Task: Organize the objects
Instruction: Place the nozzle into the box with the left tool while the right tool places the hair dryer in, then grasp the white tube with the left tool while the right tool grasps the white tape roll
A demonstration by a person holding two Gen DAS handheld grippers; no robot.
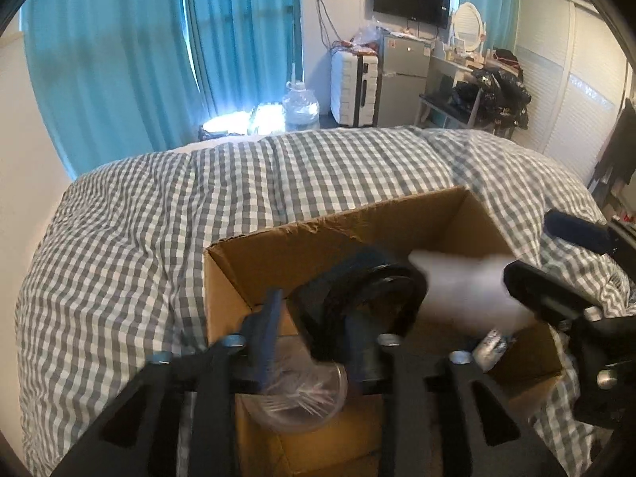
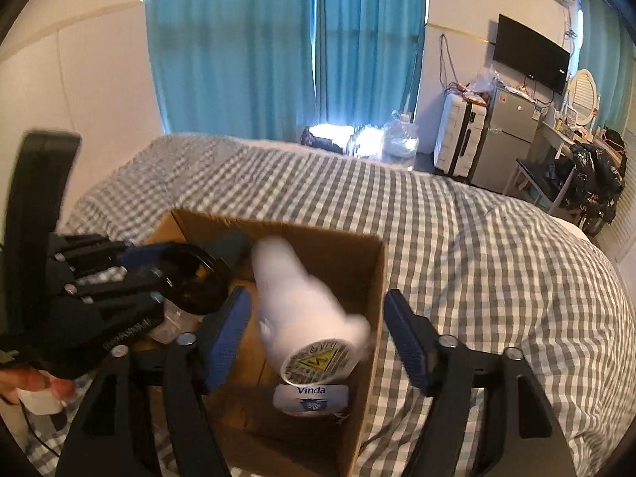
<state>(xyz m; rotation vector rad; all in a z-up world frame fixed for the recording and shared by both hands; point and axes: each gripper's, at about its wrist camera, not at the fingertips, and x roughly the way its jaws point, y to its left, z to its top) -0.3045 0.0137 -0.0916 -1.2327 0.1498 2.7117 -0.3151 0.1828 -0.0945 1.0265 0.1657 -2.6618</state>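
Note:
An open cardboard box sits on the checked bed. My left gripper is shut on a round black disc-shaped object and holds it over the box's left part. My right gripper is open, its blue pads wide apart. A blurred white bottle is between the pads, apart from them, over the box. A Vinda tissue pack and a clear plastic cup lie inside the box.
The grey-and-white checked duvet covers the bed all around the box. Beyond the bed stand a water jug, a white suitcase, a small fridge and blue curtains.

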